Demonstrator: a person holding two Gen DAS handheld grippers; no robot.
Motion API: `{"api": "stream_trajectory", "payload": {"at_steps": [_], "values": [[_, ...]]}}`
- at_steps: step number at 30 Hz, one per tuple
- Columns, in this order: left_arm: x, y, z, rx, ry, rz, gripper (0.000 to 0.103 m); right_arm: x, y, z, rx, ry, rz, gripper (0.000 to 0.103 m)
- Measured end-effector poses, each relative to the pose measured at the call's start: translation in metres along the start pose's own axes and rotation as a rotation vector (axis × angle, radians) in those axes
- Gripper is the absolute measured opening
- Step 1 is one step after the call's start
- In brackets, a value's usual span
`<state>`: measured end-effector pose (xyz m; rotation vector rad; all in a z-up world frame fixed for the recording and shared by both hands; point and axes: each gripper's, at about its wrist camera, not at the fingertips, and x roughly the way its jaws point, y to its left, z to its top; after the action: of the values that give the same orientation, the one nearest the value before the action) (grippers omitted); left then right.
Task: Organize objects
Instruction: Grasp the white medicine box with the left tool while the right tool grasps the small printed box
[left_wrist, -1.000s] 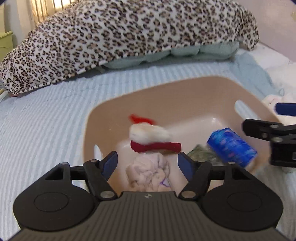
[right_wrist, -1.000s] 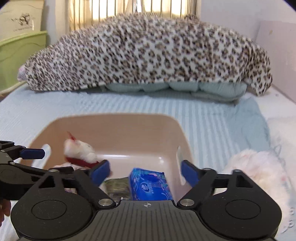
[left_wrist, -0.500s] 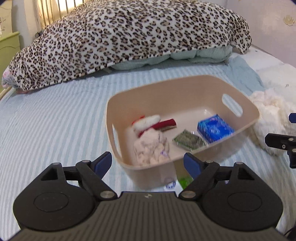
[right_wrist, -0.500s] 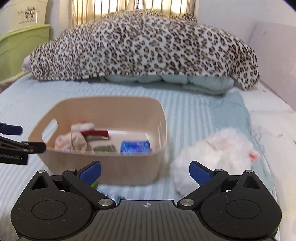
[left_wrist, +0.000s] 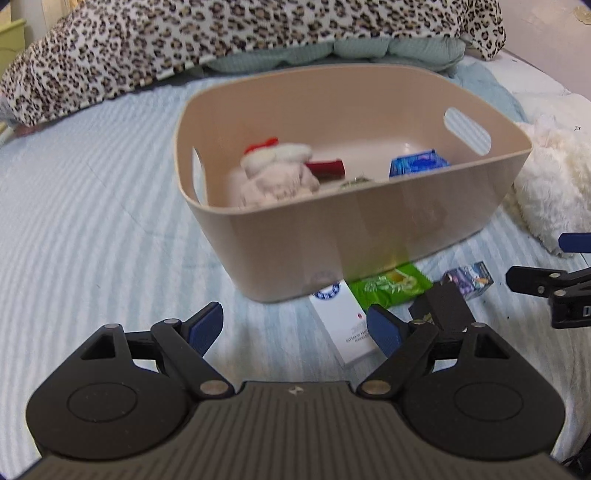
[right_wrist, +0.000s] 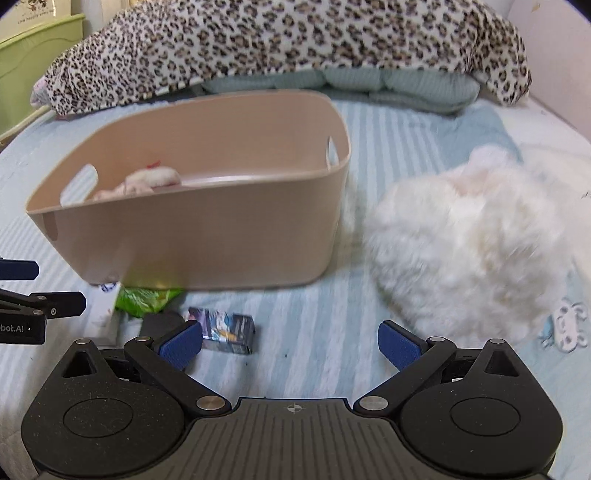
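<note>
Leopard-print blanket (right_wrist: 288, 48) lay across the back of the striped blue bedsheet (left_wrist: 85, 206). Beige plastic bin (left_wrist: 369, 229) sat mid-bed, handle cutouts on its short ends; inside were a pale plush toy with red trim (left_wrist: 280, 173) toward the left end and a blue tissue pack (left_wrist: 417, 168) toward the right. White fluffy plush (right_wrist: 465, 236) rested just beside the bin's right end.

Loose items lay in front of the bin: white carton (left_wrist: 345, 325), long axis running from the bin's base toward the left-wrist camera, far end tucked against the bin; green snack packet (left_wrist: 388, 286) just beside it, partly under the bin's edge; dark flat object (left_wrist: 448, 308), identity unclear; small printed box (right_wrist: 225, 330) lying flat, long axis roughly left-right.

Left gripper (left_wrist: 295, 328) was spread wide, released, holding nothing, right finger over the carton's near end. Right gripper (right_wrist: 291, 345) was also wide apart, empty, left pad (right_wrist: 181, 345) near the printed box; contact unclear.
</note>
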<state>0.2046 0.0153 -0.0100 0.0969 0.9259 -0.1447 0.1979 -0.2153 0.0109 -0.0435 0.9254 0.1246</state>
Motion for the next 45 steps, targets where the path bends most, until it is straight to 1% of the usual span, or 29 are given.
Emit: {"api": "stream_trajectory", "payload": {"at_steps": [5,12,16,20,24,30,34,36,40,42,44,45], "values": [[0.012,-0.002,-0.007,-0.041,0.021,-0.035,0.085,0.015,0.006,-0.006,-0.041,0.017,-0.025,0.103],[0.021,-0.011,-0.005,-0.052,0.026,-0.059,0.085,0.03,0.012,-0.009,-0.039,0.051,0.024,0.103],[0.027,-0.015,-0.003,-0.05,0.035,-0.055,0.085,0.035,0.016,-0.008,-0.023,0.047,0.054,0.103],[0.034,-0.017,-0.004,-0.04,0.054,-0.038,0.085,0.041,0.02,-0.008,-0.021,0.049,0.046,0.103],[0.043,-0.016,-0.007,-0.044,0.078,-0.042,0.085,0.046,0.019,-0.009,0.005,0.059,0.06,0.103],[0.048,-0.015,-0.007,-0.041,0.076,-0.016,0.086,0.049,0.018,-0.01,0.003,0.05,0.011,0.102],[0.048,-0.009,-0.007,-0.056,0.074,0.006,0.086,0.05,0.015,-0.008,0.014,0.05,-0.022,0.102],[0.047,-0.008,-0.009,-0.057,0.067,0.001,0.086,0.05,0.015,-0.008,0.019,0.045,-0.012,0.102],[0.049,-0.01,-0.009,-0.052,0.074,-0.005,0.086,0.05,0.021,-0.008,-0.01,0.028,0.044,0.102],[0.05,-0.012,-0.009,-0.042,0.074,0.001,0.085,0.051,0.025,-0.009,-0.028,0.014,0.055,0.1],[0.049,-0.013,-0.009,-0.032,0.069,-0.004,0.08,0.052,0.027,-0.007,-0.035,0.003,0.067,0.093],[0.048,-0.013,-0.01,-0.032,0.068,-0.013,0.073,0.053,0.026,-0.007,-0.036,0.004,0.079,0.087]]}}
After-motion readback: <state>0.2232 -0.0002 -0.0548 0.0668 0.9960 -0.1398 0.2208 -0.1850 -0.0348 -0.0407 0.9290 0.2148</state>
